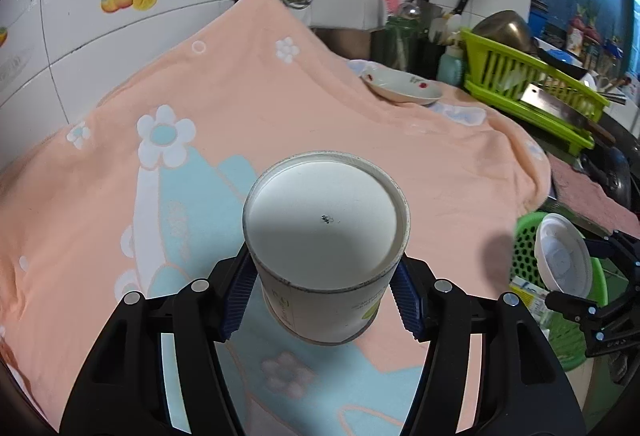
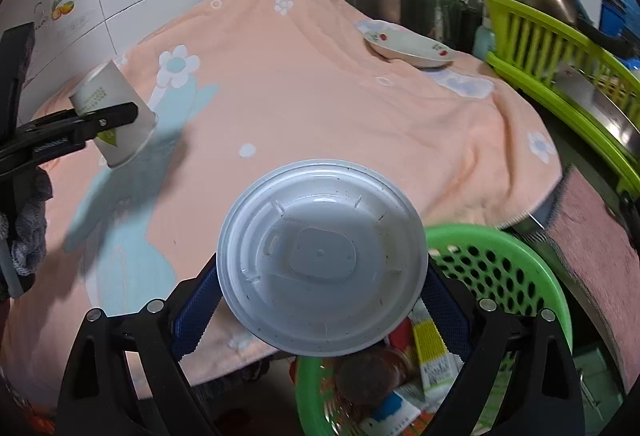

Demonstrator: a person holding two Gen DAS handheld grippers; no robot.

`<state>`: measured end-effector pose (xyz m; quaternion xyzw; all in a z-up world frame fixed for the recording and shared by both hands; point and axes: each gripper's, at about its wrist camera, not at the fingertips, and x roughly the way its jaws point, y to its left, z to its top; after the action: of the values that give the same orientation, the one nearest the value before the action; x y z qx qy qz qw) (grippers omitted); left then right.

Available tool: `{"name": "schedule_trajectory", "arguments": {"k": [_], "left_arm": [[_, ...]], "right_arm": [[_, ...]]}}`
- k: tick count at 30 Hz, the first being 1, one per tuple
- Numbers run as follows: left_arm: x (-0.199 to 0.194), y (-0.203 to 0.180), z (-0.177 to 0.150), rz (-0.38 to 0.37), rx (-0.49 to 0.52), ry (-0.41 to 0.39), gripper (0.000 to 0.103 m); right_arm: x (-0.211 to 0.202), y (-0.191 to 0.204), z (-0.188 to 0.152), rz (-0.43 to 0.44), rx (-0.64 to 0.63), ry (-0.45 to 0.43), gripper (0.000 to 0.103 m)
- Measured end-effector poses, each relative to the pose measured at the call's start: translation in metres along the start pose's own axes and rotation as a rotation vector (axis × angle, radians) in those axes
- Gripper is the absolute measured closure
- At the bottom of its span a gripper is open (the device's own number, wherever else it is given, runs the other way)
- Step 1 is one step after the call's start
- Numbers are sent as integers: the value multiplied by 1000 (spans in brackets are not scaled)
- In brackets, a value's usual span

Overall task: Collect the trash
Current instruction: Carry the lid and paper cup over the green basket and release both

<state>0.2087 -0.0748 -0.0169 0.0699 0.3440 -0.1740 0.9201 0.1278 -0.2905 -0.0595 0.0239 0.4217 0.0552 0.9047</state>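
My left gripper (image 1: 322,300) is shut on a white paper cup (image 1: 326,236), held upside down in the air above the peach flowered towel (image 1: 280,104). The same cup (image 2: 114,112) shows in the right wrist view at the left, clamped in the black left gripper (image 2: 100,122). My right gripper (image 2: 320,300) is shut on a white plastic lid (image 2: 320,256), hanging at the towel's near edge, partly over the green perforated basket (image 2: 496,268). In the left wrist view the lid (image 1: 564,256) sits in front of that basket (image 1: 524,252).
The basket holds several wrappers and cartons (image 2: 428,348). A flowered shallow dish (image 1: 402,88) rests at the towel's far right. A lime dish rack (image 1: 532,84) with a cleaver, knives and a metal bowl stand to the right. A pink cloth (image 2: 596,248) lies by the basket.
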Motion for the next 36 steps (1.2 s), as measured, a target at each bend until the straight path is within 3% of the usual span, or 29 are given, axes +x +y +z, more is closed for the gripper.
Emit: {"name": "schedule_trajectory", "arguments": {"k": [16, 36], "left_arm": [[-38, -76, -20, -157, 87, -25, 43], [-26, -155, -33, -279, 163, 23, 43]], "right_arm": [[-35, -61, -59, -99, 128, 27, 14], [-51, -100, -96, -146, 233, 40, 14]]}}
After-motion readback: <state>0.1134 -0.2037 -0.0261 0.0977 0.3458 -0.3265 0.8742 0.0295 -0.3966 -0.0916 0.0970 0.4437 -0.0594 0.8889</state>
